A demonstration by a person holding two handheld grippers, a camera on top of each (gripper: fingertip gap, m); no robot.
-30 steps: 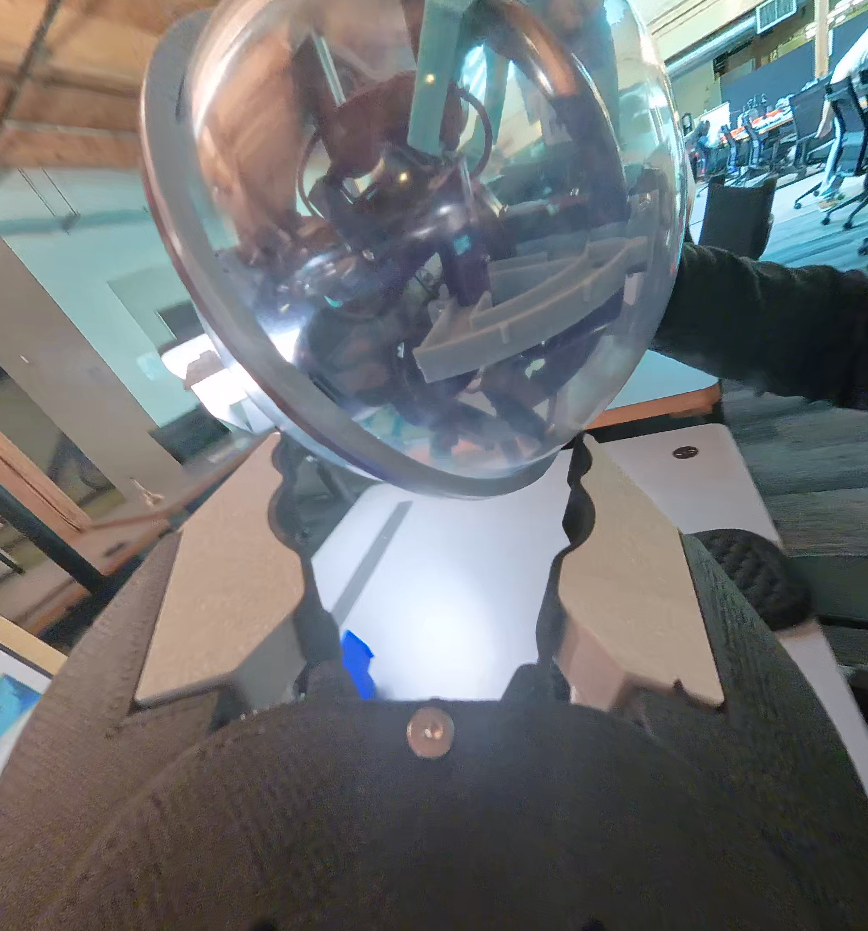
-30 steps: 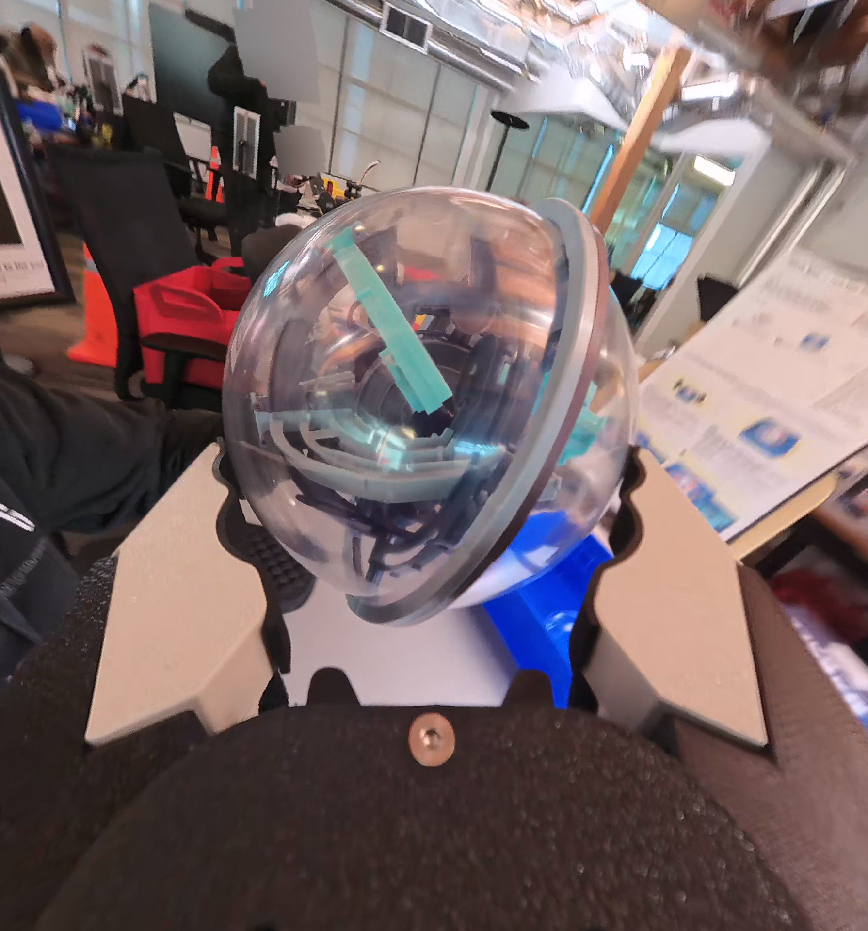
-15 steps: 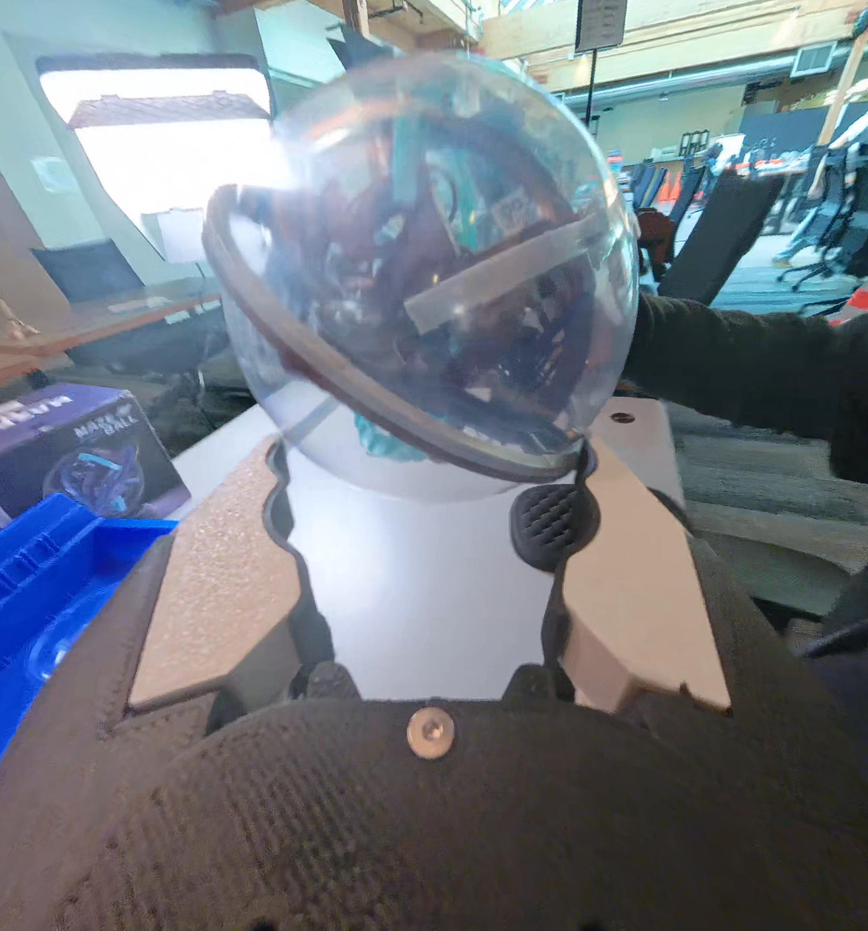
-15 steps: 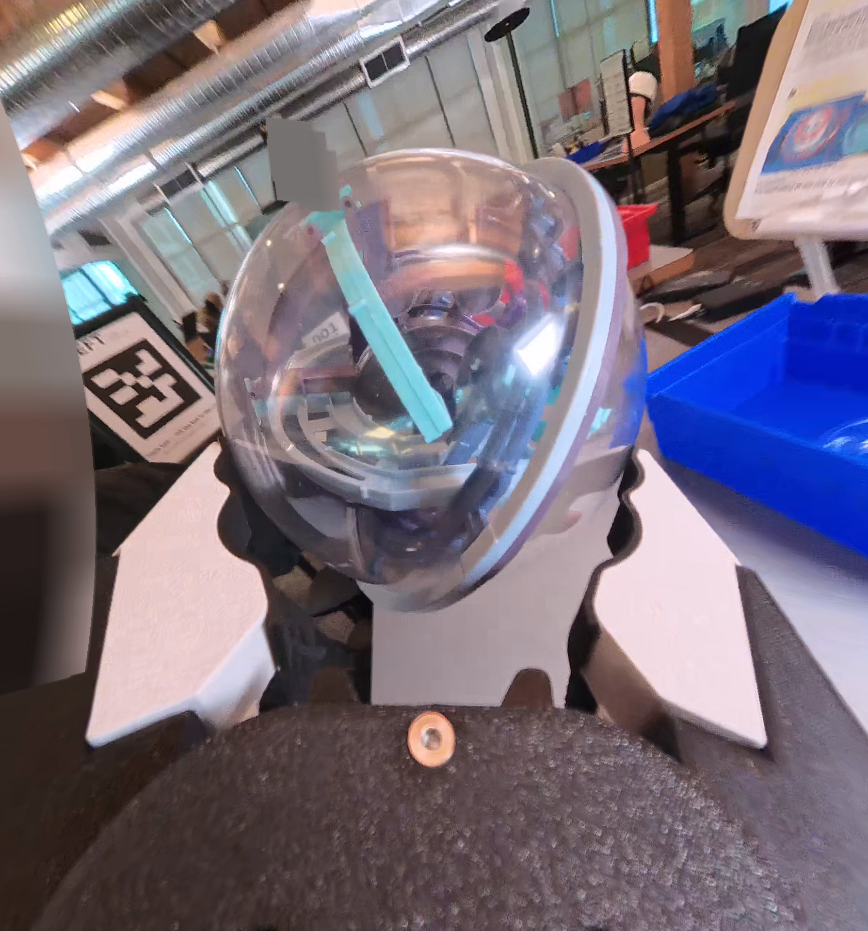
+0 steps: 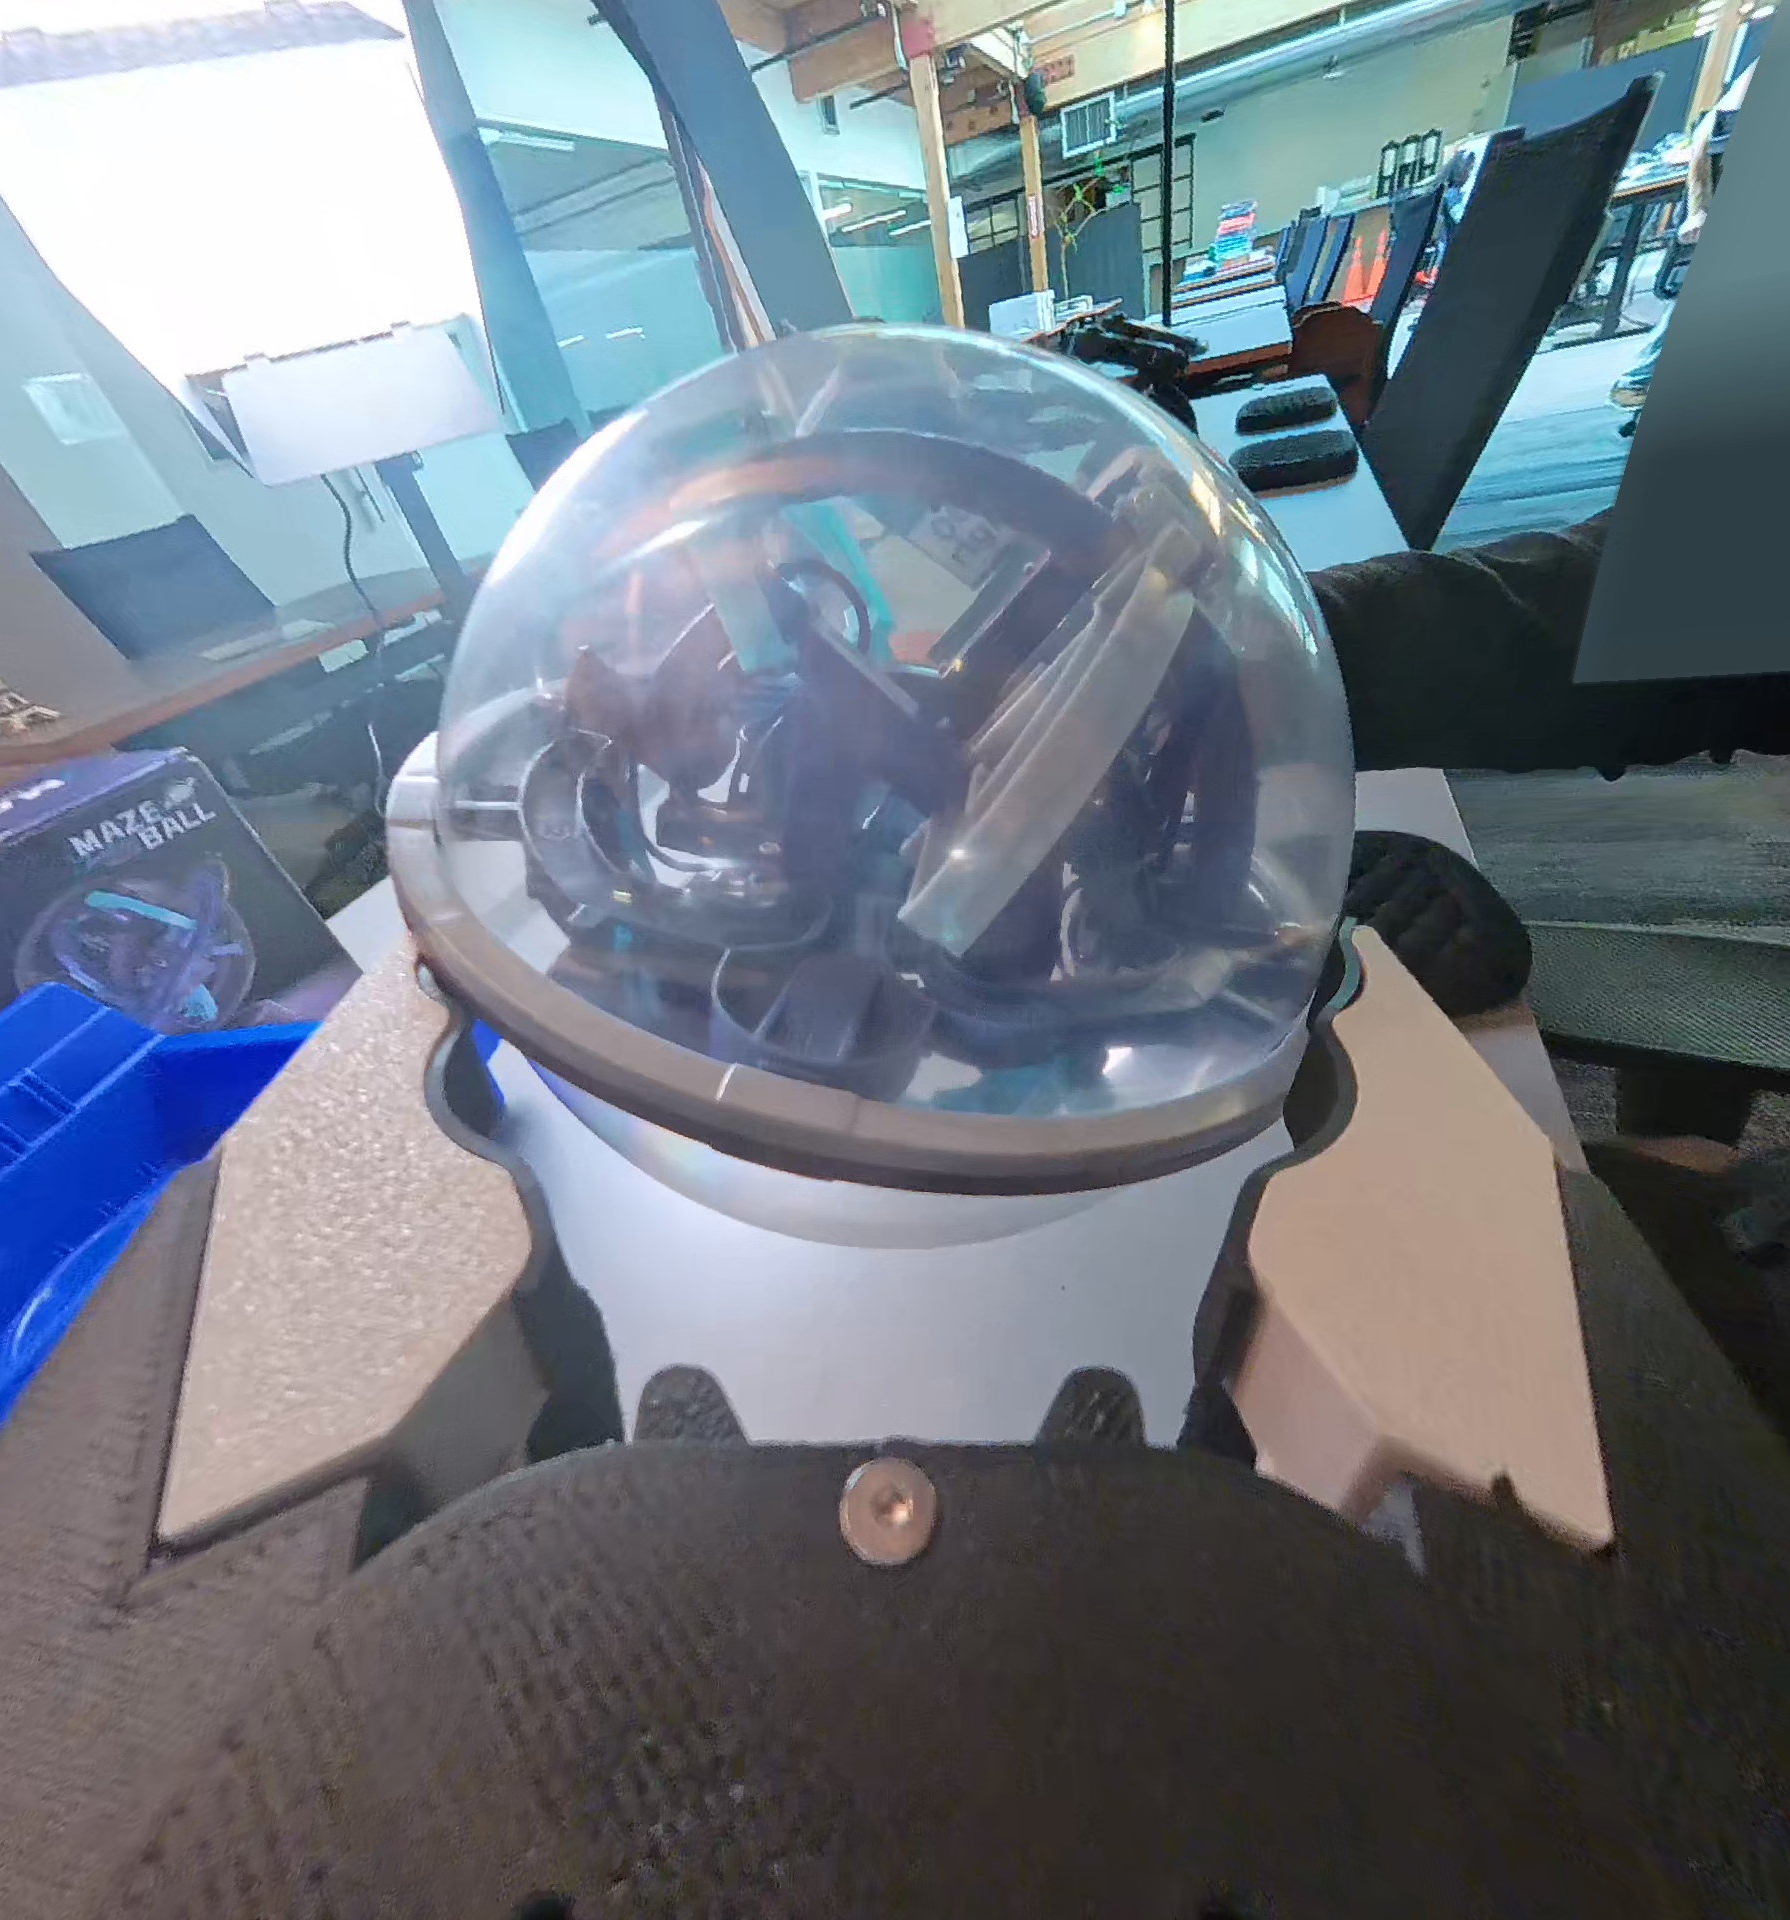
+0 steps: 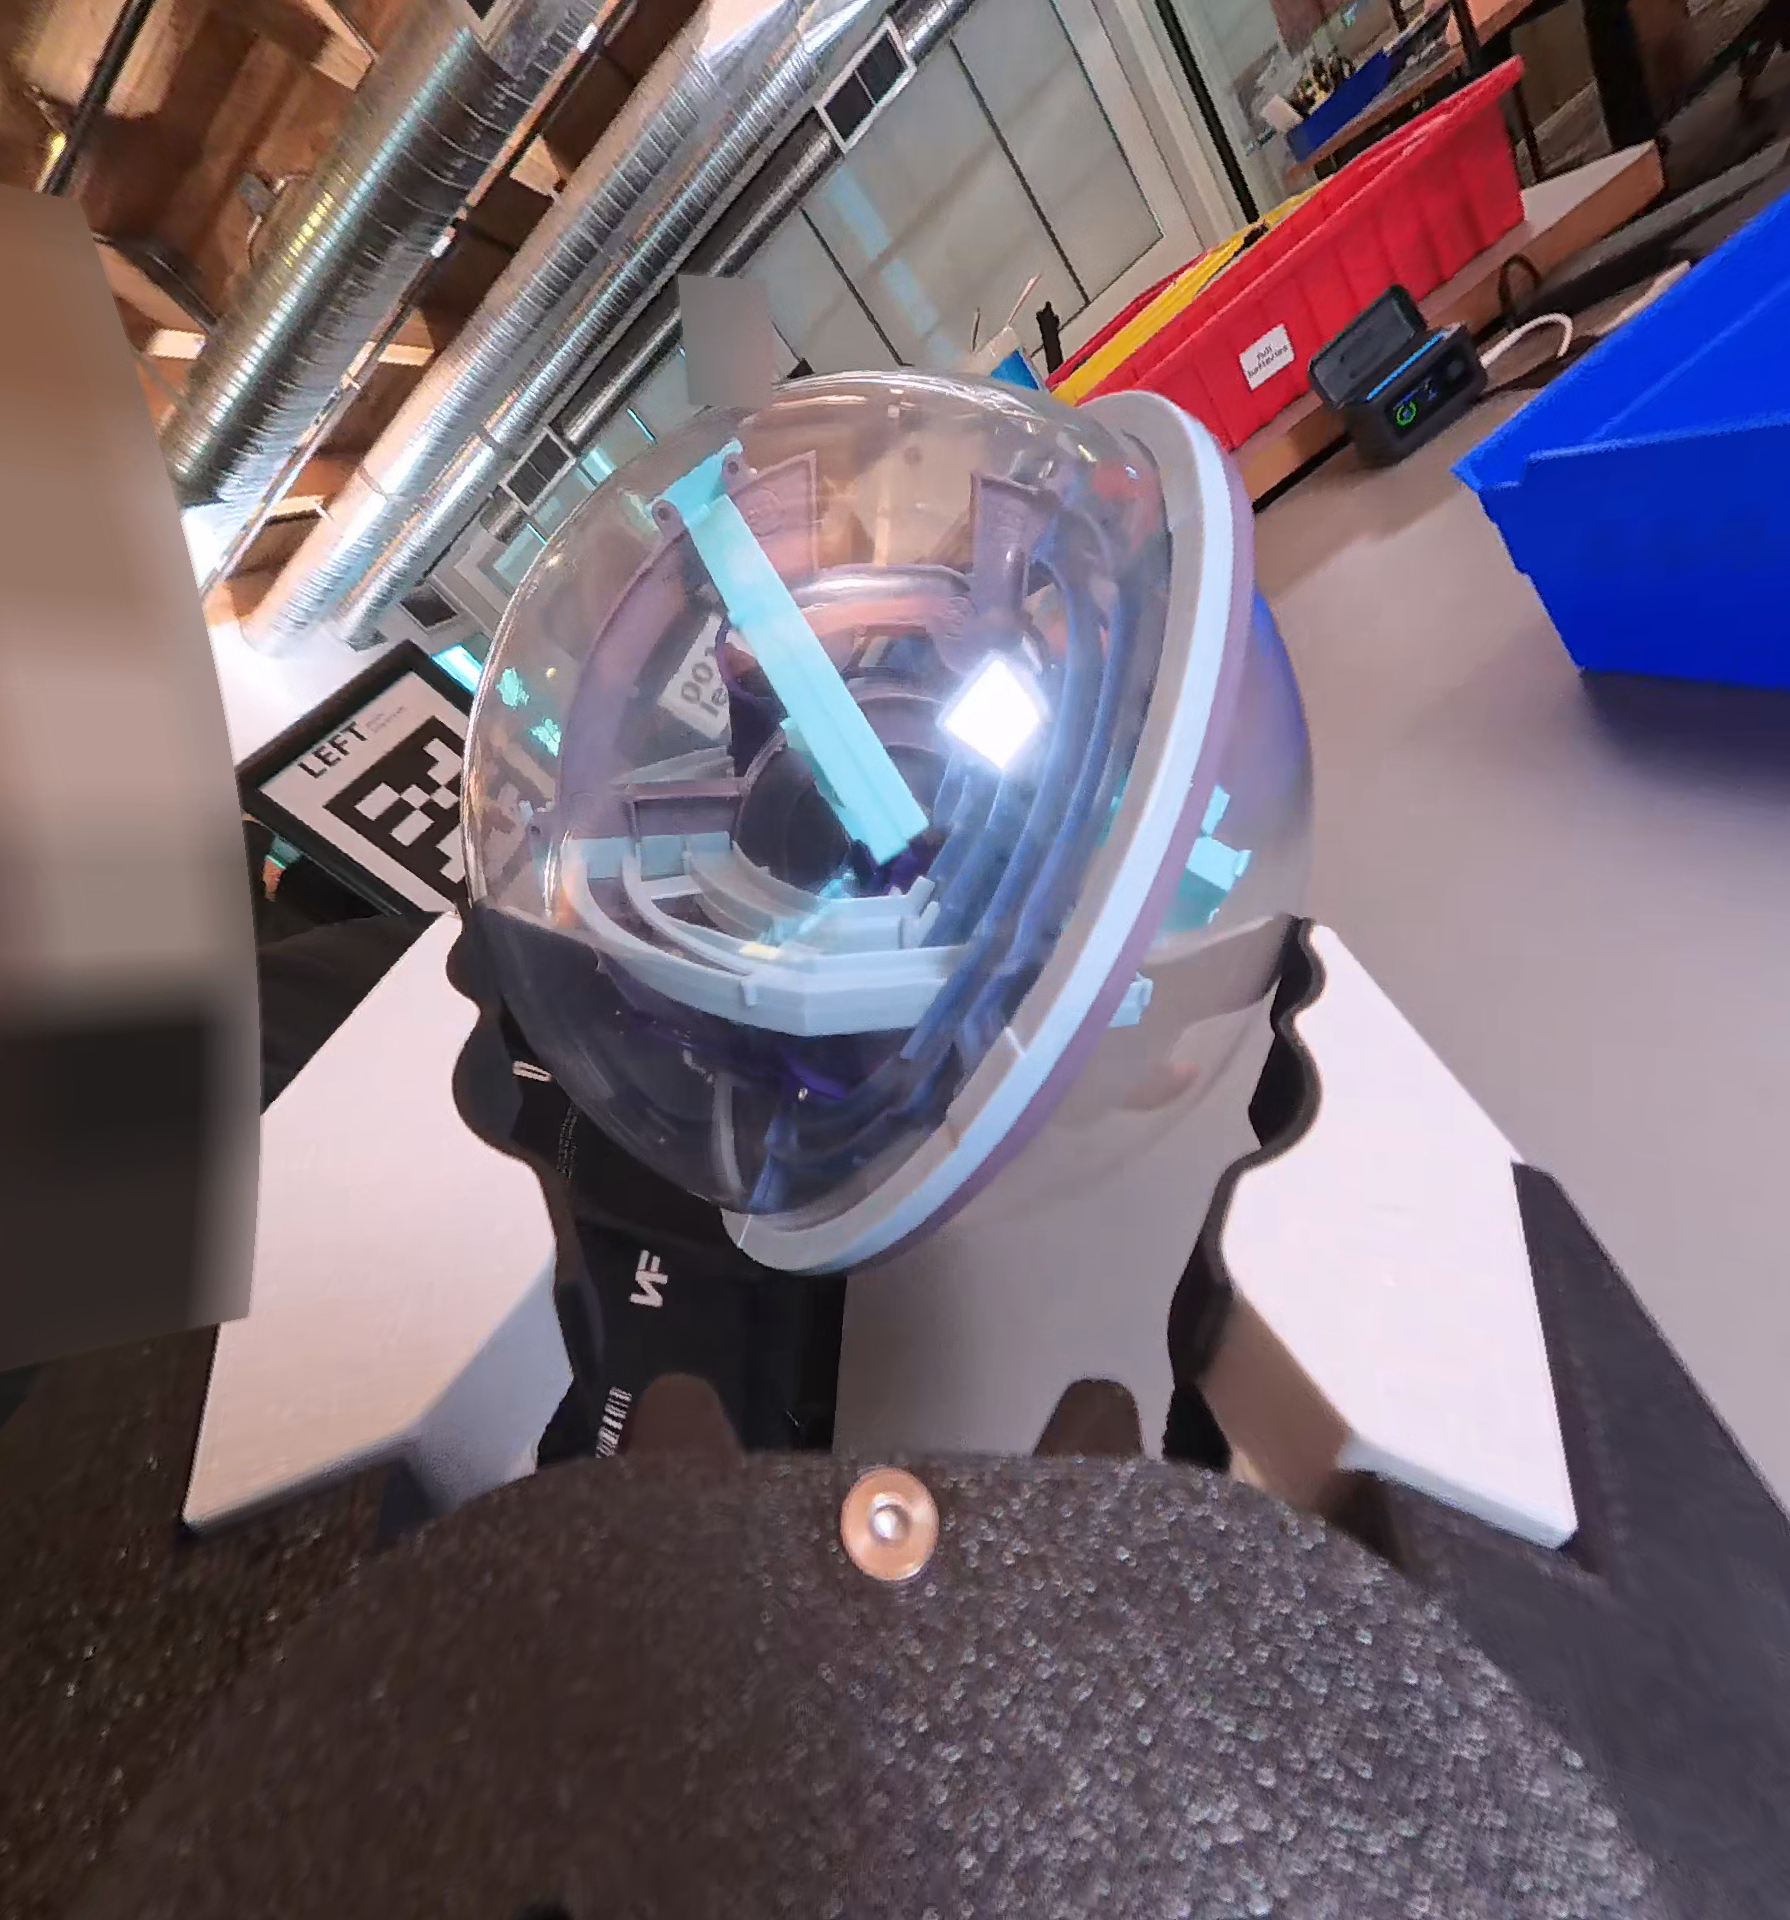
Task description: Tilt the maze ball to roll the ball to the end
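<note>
Currently mid-tilt: both the left hand-held gripper (image 5: 886,997) and right hand-held gripper (image 6: 875,987) clamp the maze ball (image 5: 891,769), rim slanted. Inner ball not visible; next, small controlled tilts.

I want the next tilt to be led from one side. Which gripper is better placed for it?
Hard to separate: the left gripper and right gripper both clamp the maze ball. Slight lean to left, whose view shows the seam ring nearer level.

The right gripper (image 6: 875,977) clamps the clear maze ball (image 6: 870,810), rim tilted; a blue bin (image 6: 1701,499) sits beyond.
</note>
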